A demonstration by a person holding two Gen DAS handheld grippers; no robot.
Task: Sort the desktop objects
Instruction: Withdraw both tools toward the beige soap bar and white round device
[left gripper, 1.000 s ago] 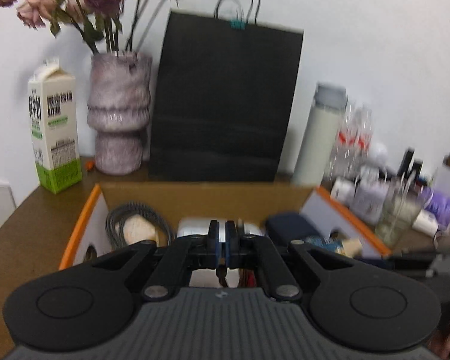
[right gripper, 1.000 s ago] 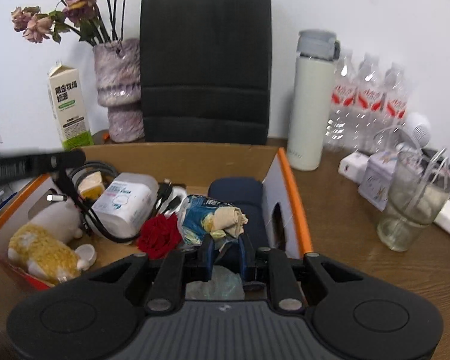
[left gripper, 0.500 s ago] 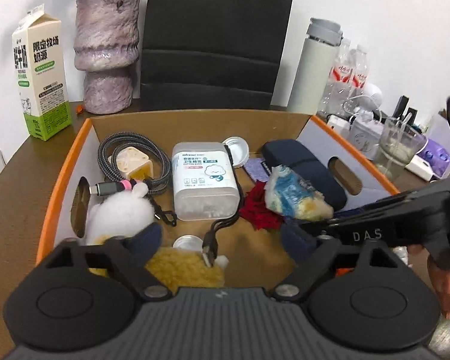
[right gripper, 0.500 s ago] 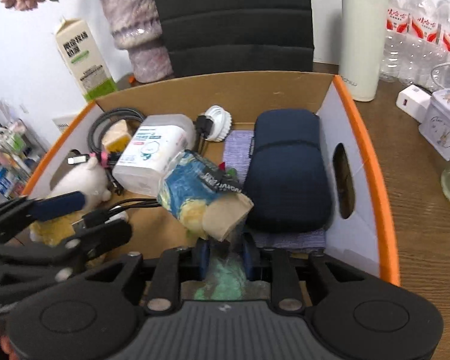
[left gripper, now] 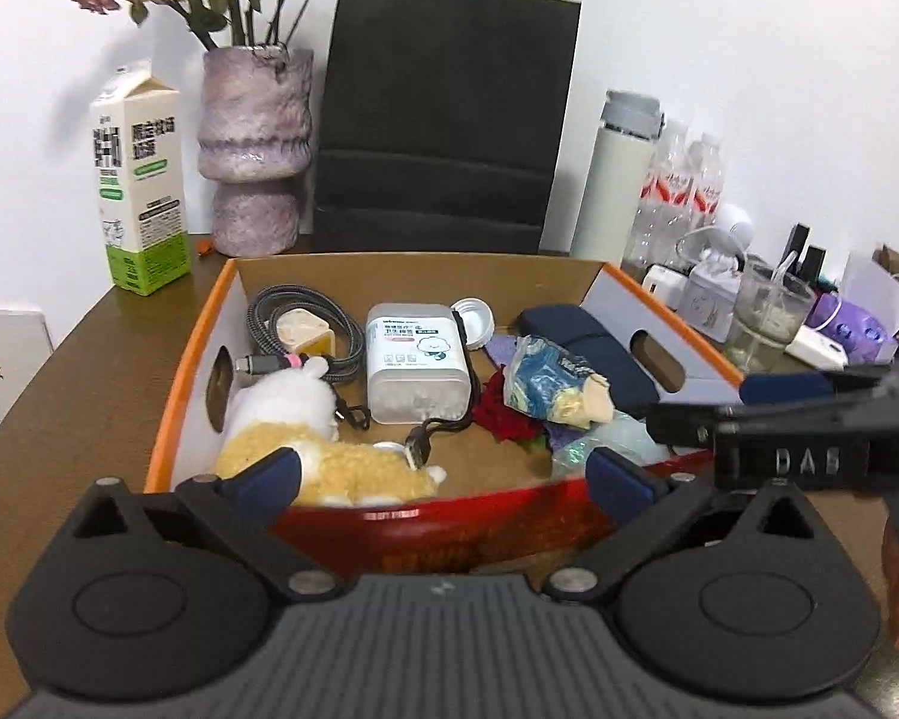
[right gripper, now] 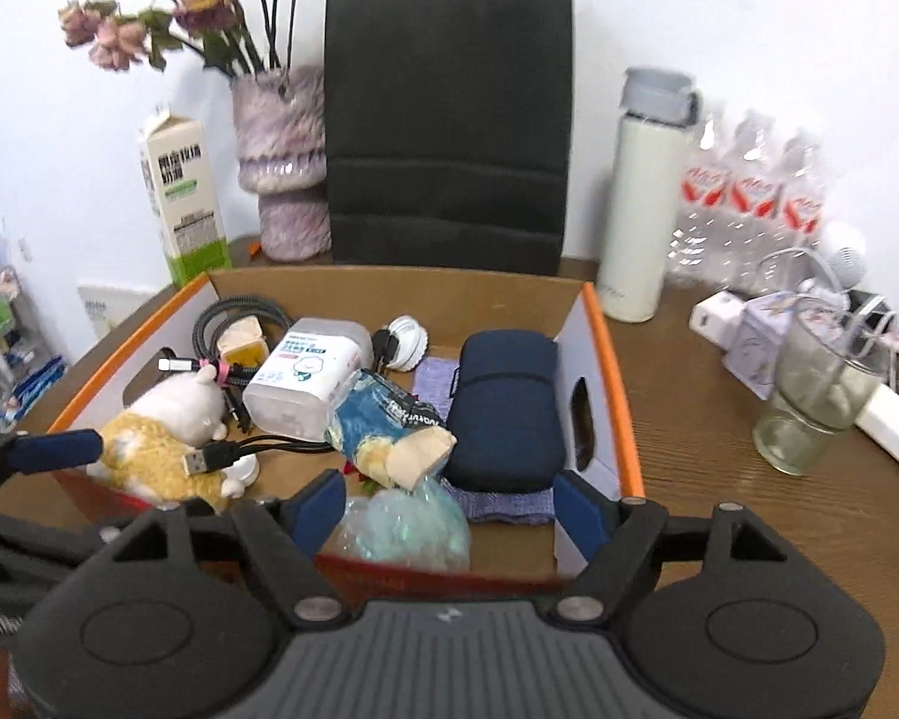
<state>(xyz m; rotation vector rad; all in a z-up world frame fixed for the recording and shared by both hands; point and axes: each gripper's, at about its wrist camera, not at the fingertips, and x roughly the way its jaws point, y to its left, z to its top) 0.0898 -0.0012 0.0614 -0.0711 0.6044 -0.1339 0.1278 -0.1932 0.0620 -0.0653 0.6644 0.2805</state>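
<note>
An orange-rimmed cardboard box (left gripper: 192, 353) (right gripper: 605, 371) holds a plush toy (left gripper: 293, 413), a white wipes tub (left gripper: 416, 359), a blue snack bag (right gripper: 383, 419), a navy case (right gripper: 503, 413), cables (left gripper: 305, 311) and a red rose (left gripper: 503, 413). My left gripper (left gripper: 443, 479) hovers at the box's near wall, its jaws opening with nothing gripped. My right gripper (right gripper: 449, 506) is at the near right corner, jaws opening. A pale green plastic bag (right gripper: 404, 524) lies loose between them, with neither pad pressing on it.
Behind the box stand a milk carton (left gripper: 141, 192), a vase of dried flowers (left gripper: 255, 150), a black paper bag (left gripper: 443, 120) and a white flask (right gripper: 644, 210). Water bottles (right gripper: 749, 204), a glass (right gripper: 815, 401) and a power strip (right gripper: 893, 425) crowd the right side.
Both grippers went from shut to wide open. The right one let go of the pale green bag, which now lies in the box. Both have drawn back from the box.
</note>
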